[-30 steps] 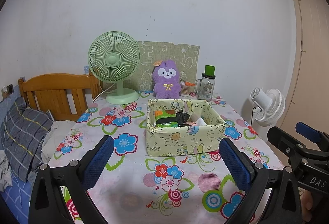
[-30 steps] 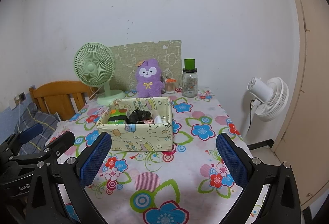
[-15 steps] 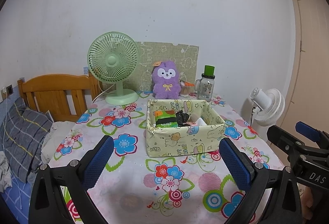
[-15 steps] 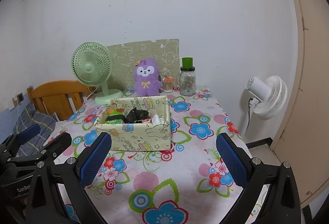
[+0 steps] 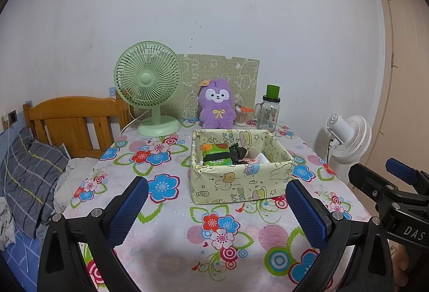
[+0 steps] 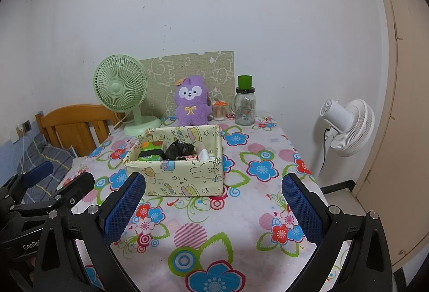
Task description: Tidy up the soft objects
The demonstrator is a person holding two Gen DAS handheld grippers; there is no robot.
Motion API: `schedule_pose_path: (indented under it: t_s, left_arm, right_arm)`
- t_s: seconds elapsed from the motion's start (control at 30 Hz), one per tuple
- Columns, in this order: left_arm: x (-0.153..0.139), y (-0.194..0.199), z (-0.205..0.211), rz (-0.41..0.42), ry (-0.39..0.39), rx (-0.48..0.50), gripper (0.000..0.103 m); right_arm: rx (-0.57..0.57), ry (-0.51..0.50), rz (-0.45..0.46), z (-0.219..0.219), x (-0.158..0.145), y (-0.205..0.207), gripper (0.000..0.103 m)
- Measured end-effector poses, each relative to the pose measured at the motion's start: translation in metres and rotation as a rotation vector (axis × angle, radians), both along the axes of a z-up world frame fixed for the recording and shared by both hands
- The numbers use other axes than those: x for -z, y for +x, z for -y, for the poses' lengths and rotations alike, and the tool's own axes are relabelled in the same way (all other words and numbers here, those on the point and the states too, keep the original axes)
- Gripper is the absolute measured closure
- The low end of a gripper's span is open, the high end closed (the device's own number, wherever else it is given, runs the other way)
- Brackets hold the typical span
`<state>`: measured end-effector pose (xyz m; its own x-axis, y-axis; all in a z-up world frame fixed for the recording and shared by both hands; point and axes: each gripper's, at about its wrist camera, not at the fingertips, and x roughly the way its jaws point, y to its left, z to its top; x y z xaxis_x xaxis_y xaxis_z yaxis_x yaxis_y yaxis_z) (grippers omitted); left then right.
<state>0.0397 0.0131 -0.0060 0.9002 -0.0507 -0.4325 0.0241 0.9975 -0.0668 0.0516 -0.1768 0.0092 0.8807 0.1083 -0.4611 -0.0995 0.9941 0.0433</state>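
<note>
Jaws of both grippers gape wide and empty over the near tabletop [image 5: 171, 235]: left gripper [image 5: 217, 211], right gripper [image 6: 211, 206]. Ahead sits the box [image 5: 238, 184] holding a green pack [image 5: 215, 155] and a black bundle [image 6: 179, 150]. Behind it, against the wall, the purple plush [image 5: 217, 110] stands upright between the green fan [image 5: 148, 80] and the jar [image 5: 268, 113]. Only the left view shows a striped pillow [image 5: 29, 174] clearly; the right view shows more of the white fan [image 6: 346, 127].
</note>
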Motion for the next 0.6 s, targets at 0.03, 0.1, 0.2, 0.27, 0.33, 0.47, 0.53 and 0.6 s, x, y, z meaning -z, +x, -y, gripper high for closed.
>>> schedule_pose_path:
  t_s: [0.03,0.1,0.2,0.27,0.33,0.47,0.53,0.6]
  left_arm:
    - [0.0001,0.0001,0.0000,0.000,0.000,0.000,0.000]
    - [0.0001,0.0000,0.0002,-0.001,0.000,-0.001,0.000]
    - [0.0001,-0.0001,0.0003,-0.001,0.000,-0.001,0.000]
    - [0.0000,-0.0002,0.0003,0.000,0.000,-0.001,0.000]
    - [-0.0001,-0.0002,0.0003,0.000,0.000,-0.001,0.000]
    - [0.0001,-0.0002,0.0004,-0.001,0.000,-0.001,0.000]
    - [0.0000,-0.0004,0.0005,-0.001,0.000,-0.001,0.000]
    - [0.0000,-0.0005,0.0004,0.000,0.000,-0.001,0.000]
  right_arm:
    - [0.000,0.000,0.001,-0.0001,-0.0002,-0.0004,0.000]
    - [0.001,0.001,0.001,0.0000,-0.0003,-0.0011,0.000]
    - [0.000,0.001,0.002,0.0000,-0.0006,-0.0015,0.000]
    - [-0.001,0.002,0.002,0.0003,-0.0005,-0.0012,0.000]
    - [-0.001,0.001,0.001,0.0006,-0.0006,-0.0011,0.000]
    - [0.000,0.002,0.000,0.0011,-0.0010,-0.0018,0.000]
    - [0.000,0.003,0.000,0.0011,-0.0010,-0.0020,0.000]
    - [-0.001,0.002,0.002,0.0010,-0.0010,-0.0020,0.000]
